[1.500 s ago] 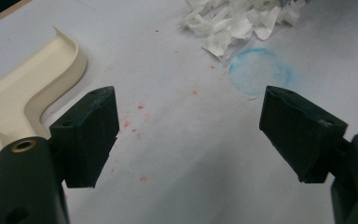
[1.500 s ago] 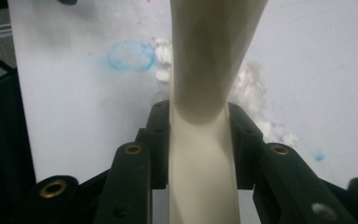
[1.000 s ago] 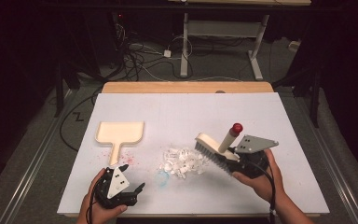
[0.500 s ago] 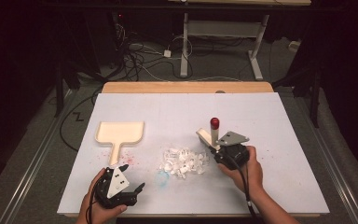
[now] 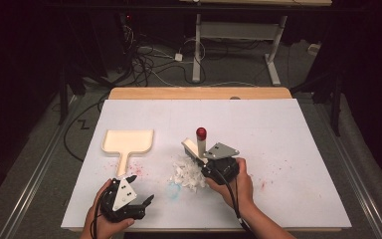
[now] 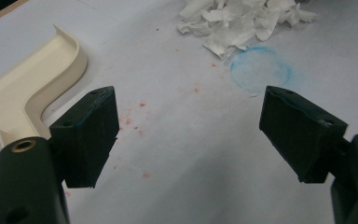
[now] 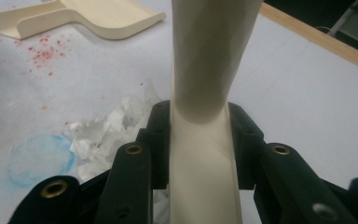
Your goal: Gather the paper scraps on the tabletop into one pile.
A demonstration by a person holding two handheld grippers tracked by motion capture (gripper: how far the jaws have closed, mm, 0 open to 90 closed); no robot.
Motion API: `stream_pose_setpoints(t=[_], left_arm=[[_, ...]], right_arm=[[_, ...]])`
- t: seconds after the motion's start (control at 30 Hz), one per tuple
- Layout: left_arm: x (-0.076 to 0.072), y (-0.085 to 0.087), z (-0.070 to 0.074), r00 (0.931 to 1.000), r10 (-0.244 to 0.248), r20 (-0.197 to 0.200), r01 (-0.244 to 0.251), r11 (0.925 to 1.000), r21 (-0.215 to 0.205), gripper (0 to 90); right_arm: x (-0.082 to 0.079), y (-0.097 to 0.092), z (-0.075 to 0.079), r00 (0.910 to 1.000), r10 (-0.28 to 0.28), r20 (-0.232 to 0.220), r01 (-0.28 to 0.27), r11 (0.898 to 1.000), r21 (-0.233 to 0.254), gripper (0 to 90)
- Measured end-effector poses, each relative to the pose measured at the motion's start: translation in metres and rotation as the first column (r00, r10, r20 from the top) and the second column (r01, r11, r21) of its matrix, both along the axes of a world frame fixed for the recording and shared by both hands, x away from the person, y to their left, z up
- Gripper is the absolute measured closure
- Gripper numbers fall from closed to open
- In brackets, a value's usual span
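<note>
The heap of torn white paper scraps [image 5: 188,172] sits near the middle of the white-covered counter [image 5: 278,129], and that is what we are after. Our right tongs [image 5: 206,159] are clamped tight on the cream plastic handle of a small hand brush with a red knob on its end [image 5: 200,141], the handle standing nearly upright and the brush head touching the right edge of the heap. So the scraps lie just to the left of the brush, and beyond them, farther left and a little up the counter, lies the cream plastic dustpan [image 5: 128,142], mouth away from us, handle pointing back toward our left tongs [image 5: 144,204]. Those left tongs hover low at the near edge, jaws spread wide, holding nothing. We judge the sweep must run leftward, and the left hand is the nearer one to the pan handle.

The left gripper view gives us the pan's curled rim [image 6: 70,51] beside the left jaw, a smudged blue chalk circle [image 6: 260,69] and red specks on the sheet. The right gripper view brings the handle [image 7: 205,140] pinched between both jaws, scraps [image 7: 107,130] below left.
</note>
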State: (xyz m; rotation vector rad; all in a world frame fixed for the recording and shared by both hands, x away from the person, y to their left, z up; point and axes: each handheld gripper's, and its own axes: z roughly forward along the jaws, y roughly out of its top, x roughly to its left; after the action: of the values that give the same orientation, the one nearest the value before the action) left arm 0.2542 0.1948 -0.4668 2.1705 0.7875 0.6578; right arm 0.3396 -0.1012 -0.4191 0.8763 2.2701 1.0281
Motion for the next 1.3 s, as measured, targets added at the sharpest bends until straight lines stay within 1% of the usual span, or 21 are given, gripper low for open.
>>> stream_pose_setpoints(t=[0.07, 0.1, 0.2, 0.37, 0.47, 0.53, 0.57, 0.6, 0.63, 0.77, 0.8, 0.83, 0.93, 0.97, 1.0, 1.07, 1.13, 1.17, 1.2, 1.23, 1.3], left_arm=[[0.000, 0.000, 0.000, 1.0000, -0.001, 0.002, 0.001, 1.0000, -0.003, 18.9], [-0.001, 0.000, 0.000, 0.9999, 0.003, -0.010, -0.003, 1.0000, -0.009, 18.9], [-0.001, 0.000, 0.000, 0.9999, 0.003, -0.011, -0.003, 1.0000, -0.007, 18.9], [0.000, 0.000, 0.000, 1.0000, -0.004, 0.001, 0.004, 1.0000, 0.001, 18.9], [0.000, 0.000, 0.001, 1.0000, -0.005, 0.002, 0.005, 1.0000, 0.002, 18.9], [0.000, -0.001, 0.000, 0.9999, 0.000, -0.013, 0.000, 1.0000, -0.004, 19.0], [0.000, -0.001, 0.000, 0.9999, 0.002, -0.014, -0.002, 1.0000, -0.005, 18.9], [0.000, -0.001, -0.001, 0.9999, 0.001, -0.015, -0.001, 1.0000, -0.003, 19.0], [0.001, -0.001, 0.000, 1.0000, -0.005, -0.003, 0.005, 1.0000, 0.003, 19.0], [0.000, -0.002, 0.000, 0.9999, -0.005, -0.015, 0.005, 1.0000, 0.002, 18.9], [0.000, -0.003, 0.000, 0.9999, -0.005, -0.016, 0.005, 1.0000, 0.001, 18.9], [0.000, -0.003, 0.000, 0.9998, -0.006, -0.017, 0.006, 1.0000, 0.002, 18.9], [0.000, -0.003, -0.001, 0.9998, -0.006, -0.019, 0.006, 1.0000, 0.005, 18.9], [0.001, -0.003, -0.001, 0.9999, -0.010, -0.008, 0.010, 0.9999, 0.010, 19.0], [0.000, -0.004, -0.001, 0.9998, -0.006, -0.019, 0.007, 0.9999, 0.008, 18.9], [0.001, -0.004, -0.001, 0.9998, -0.007, -0.016, 0.007, 0.9999, 0.009, 19.0], [0.001, -0.005, 0.000, 0.9999, -0.005, -0.014, 0.006, 1.0000, 0.007, 19.0], [0.001, -0.005, 0.000, 0.9999, -0.006, -0.015, 0.006, 0.9999, 0.008, 19.0], [0.001, -0.005, 0.000, 0.9999, -0.012, -0.004, 0.012, 0.9998, 0.013, 19.0], [0.001, -0.006, 0.000, 0.9998, -0.009, -0.017, 0.009, 0.9999, 0.009, 19.0], [0.001, -0.005, -0.001, 0.9998, -0.011, -0.017, 0.011, 0.9999, 0.009, 19.0]], right_arm=[[0.002, 0.000, 0.004, 1.0000, -0.007, 0.007, 0.007, 1.000, 0.006, 67.7], [0.004, -0.002, 0.006, 0.9998, -0.010, 0.016, 0.010, 1.000, 0.007, 67.7], [0.006, -0.012, 0.013, 0.9991, -0.032, 0.030, 0.030, 0.999, 0.037, 67.7], [0.007, -0.040, 0.026, 0.9977, -0.063, 0.023, 0.060, 0.990, 0.124, 67.6], [0.003, -0.059, 0.032, 0.9967, -0.075, 0.031, 0.070, 0.988, 0.139, 67.7], [0.001, -0.072, 0.034, 0.9970, -0.073, 0.024, 0.070, 0.990, 0.126, 67.6], [-0.001, -0.079, 0.034, 0.9966, -0.080, 0.020, 0.077, 0.989, 0.123, 67.7], [-0.003, -0.085, 0.033, 0.9973, -0.072, 0.012, 0.070, 0.991, 0.113, 67.6], [-0.005, -0.091, 0.033, 0.9983, -0.058, -0.001, 0.058, 0.993, 0.102, 67.7], [-0.018, -0.113, 0.030, 0.9994, -0.022, -0.025, 0.023, 0.999, 0.034, 67.7], [-0.024, -0.124, 0.030, 0.9985, 0.004, -0.055, -0.003, 1.000, 0.015, 67.7], [-0.024, -0.124, 0.030, 0.9985, 0.004, -0.055, -0.003, 1.000, 0.015, 67.7], [-0.035, -0.138, 0.028, 0.9935, 0.043, -0.105, -0.044, 0.999, -0.009, 67.7], [-0.039, -0.140, 0.027, 0.9916, 0.058, -0.116, -0.060, 0.998, -0.014, 67.7], [-0.043, -0.140, 0.025, 0.9882, 0.076, -0.133, -0.080, 0.996, -0.026, 67.7], [-0.049, -0.135, 0.022, 0.9797, 0.115, -0.164, -0.126, 0.990, -0.060, 67.7], [-0.052, -0.123, 0.018, 0.9751, 0.146, -0.167, -0.163, 0.982, -0.092, 67.7], [-0.053, -0.116, 0.017, 0.9734, 0.159, -0.165, -0.177, 0.980, -0.096, 67.7], [-0.053, -0.108, 0.016, 0.9705, 0.172, -0.168, -0.192, 0.976, -0.107, 67.7], [-0.054, -0.100, 0.015, 0.9688, 0.182, -0.168, -0.203, 0.971, -0.122, 67.7], [-0.054, -0.084, 0.012, 0.9680, 0.205, -0.145, -0.227, 0.962, -0.154, 67.7]])
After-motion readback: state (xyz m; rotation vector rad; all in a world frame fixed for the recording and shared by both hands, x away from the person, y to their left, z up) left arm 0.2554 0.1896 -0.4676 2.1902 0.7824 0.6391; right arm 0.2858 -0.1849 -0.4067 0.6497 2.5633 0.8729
